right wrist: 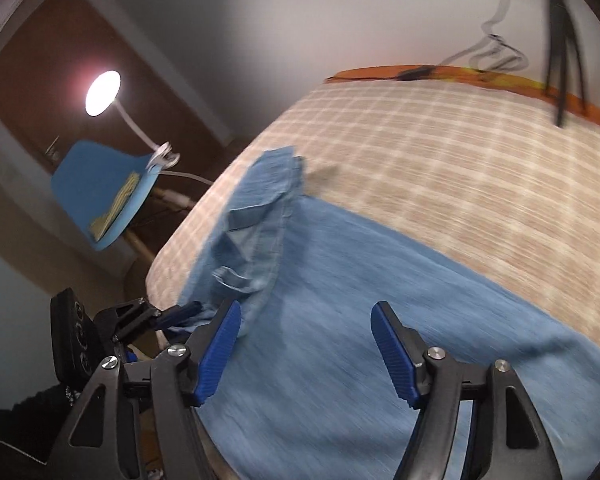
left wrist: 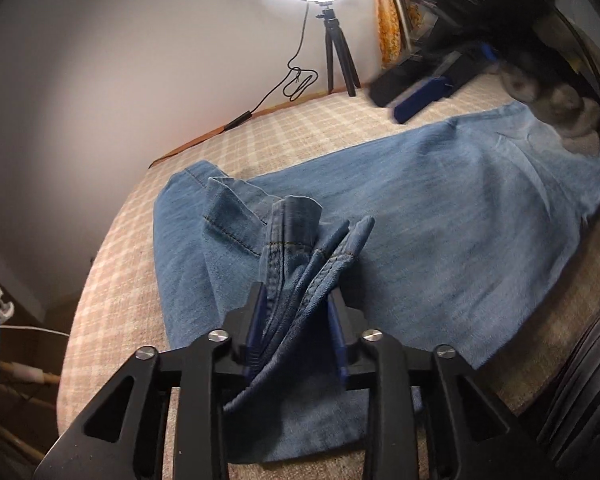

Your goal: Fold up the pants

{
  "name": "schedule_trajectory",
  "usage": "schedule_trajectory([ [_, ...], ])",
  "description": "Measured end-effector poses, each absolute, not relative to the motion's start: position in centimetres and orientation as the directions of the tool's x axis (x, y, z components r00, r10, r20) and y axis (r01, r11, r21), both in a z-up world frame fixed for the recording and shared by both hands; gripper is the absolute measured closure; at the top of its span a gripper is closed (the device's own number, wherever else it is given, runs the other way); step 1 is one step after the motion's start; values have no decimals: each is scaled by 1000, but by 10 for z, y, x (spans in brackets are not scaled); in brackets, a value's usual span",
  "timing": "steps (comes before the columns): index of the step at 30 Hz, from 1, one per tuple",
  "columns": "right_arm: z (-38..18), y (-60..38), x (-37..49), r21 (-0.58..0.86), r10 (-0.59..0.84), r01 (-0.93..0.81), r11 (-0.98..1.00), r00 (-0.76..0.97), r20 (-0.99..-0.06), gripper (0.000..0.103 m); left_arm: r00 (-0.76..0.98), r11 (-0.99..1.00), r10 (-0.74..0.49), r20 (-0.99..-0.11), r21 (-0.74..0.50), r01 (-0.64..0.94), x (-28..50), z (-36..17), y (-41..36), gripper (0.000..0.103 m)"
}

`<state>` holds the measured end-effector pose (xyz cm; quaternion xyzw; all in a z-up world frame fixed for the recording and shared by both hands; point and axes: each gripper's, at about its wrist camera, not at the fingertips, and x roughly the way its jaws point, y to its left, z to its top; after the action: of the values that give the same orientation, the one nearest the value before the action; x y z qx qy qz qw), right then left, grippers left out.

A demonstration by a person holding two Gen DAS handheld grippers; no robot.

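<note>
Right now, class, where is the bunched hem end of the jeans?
In the left wrist view, the bunched hem sits low at centre between the left gripper fingers, over the flat jeans on the checked cover.

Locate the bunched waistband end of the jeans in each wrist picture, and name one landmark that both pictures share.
Left wrist view: the waistband end sits low at centre, between the left tongs.
Right wrist view: the same end lies left of centre, at the bed's edge, above the right tongs.
Shared landmark: the checked bed cover.
</note>
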<state>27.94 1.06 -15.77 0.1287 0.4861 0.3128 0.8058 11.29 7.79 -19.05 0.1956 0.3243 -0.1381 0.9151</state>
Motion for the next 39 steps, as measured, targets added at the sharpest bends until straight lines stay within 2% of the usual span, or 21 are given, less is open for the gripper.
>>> schedule_trajectory([
  [4, -158, 59, 294, 539, 691, -470, 699, 252, -678, 33, 780, 878, -69, -622, 334, 344, 109, -194, 71, 73],
  [7, -169, 90, 301, 541, 696, -499, 677, 195, -691, 36, 803, 873, -39, -595, 371, 317, 104, -193, 68, 72],
  [9, -178, 105, 305, 562, 705, -509, 652, 135, -696, 47, 819, 861, -21, -573, 405, 306, 101, -193, 66, 72],
  [11, -187, 116, 305, 575, 702, -508, 641, 87, -706, 53, 826, 856, -14, -563, 420, 301, 98, -193, 65, 72],
  [13, -191, 120, 305, 572, 691, -501, 649, 73, -720, 70, 823, 859, -12, -568, 416, 299, 98, -194, 65, 72],
  [14, -192, 119, 303, 583, 698, -495, 644, 69, -713, 83, 823, 860, -11, -568, 414, 298, 99, -194, 66, 72],
  [15, -191, 115, 301, 605, 717, -487, 629, 63, -695, 89, 822, 861, -13, -569, 412, 299, 99, -194, 66, 72],
  [17, -187, 105, 296, 657, 762, -479, 582, 40, -646, 95, 821, 857, -15, -571, 415, 305, 98, -194, 64, 71],
  [19, -183, 99, 291, 675, 782, -488, 554, 26, -623, 97, 817, 848, -20, -577, 423, 320, 101, -194, 61, 70],
  [22, -187, 99, 283, 636, 744, -511, 577, 9, -668, 98, 811, 840, -34, -584, 423, 340, 102, -195, 54, 70],
  [28, -186, 91, 274, 661, 758, -523, 538, -42, -651, 97, 826, 827, -60, -560, 435, 355, 102, -188, 46, 70],
  [31, -186, 82, 279, 663, 754, -494, 562, -24, -657, 89, 808, 819, -95, -582, 416, 396, 105, -187, 45, 72],
  [33, -186, 72, 286, 675, 765, -455, 581, 20, -644, 59, 784, 829, -129, -607, 368, 421, 109, -188, 47, 81],
  [35, -184, 61, 289, 685, 773, -420, 596, 67, -631, 52, 778, 837, -147, -610, 343, 427, 111, -186, 50, 89],
  [38, -188, 50, 296, 682, 754, -356, 638, 110, -648, 35, 777, 838, -167, -607, 329, 436, 111, -183, 53, 95],
  [39, -190, 47, 298, 685, 752, -340, 645, 119, -649, 33, 779, 839, -172, -603, 324, 436, 110, -182, 55, 96],
])
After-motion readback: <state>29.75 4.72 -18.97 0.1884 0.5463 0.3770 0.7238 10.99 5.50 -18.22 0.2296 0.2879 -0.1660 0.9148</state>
